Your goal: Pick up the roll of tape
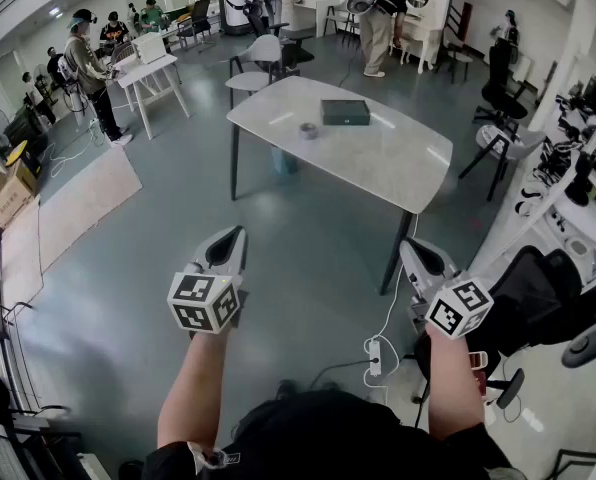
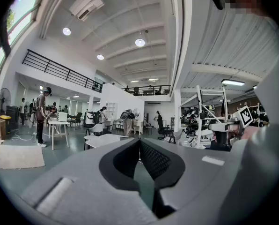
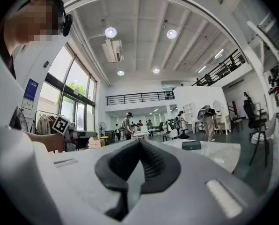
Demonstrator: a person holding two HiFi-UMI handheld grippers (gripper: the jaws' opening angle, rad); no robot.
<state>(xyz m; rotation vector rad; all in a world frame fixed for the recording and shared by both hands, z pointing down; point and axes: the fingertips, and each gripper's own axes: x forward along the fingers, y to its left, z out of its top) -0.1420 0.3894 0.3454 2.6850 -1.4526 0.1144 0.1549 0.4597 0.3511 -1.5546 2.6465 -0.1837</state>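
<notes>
We hold the left gripper [image 1: 225, 251] and the right gripper [image 1: 423, 266] well short of the tabletop [image 1: 398, 163], each with its jaws pressed together on nothing. The roll of tape [image 1: 308, 130] sits on the tabletop, toward its far edge, beside a dark box [image 1: 345, 112]. Risk, as we judge it: arriving with jaws unopened, we would nudge the light roll across the tabletop instead of gripping it.

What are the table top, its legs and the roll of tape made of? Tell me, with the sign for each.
The table top is pale and glossy, maybe stone or laminate, since it throws back the ceiling light. The table legs are thin and dark, probably painted metal. The roll of tape is a small greyish ring, too small to tell its material.
</notes>
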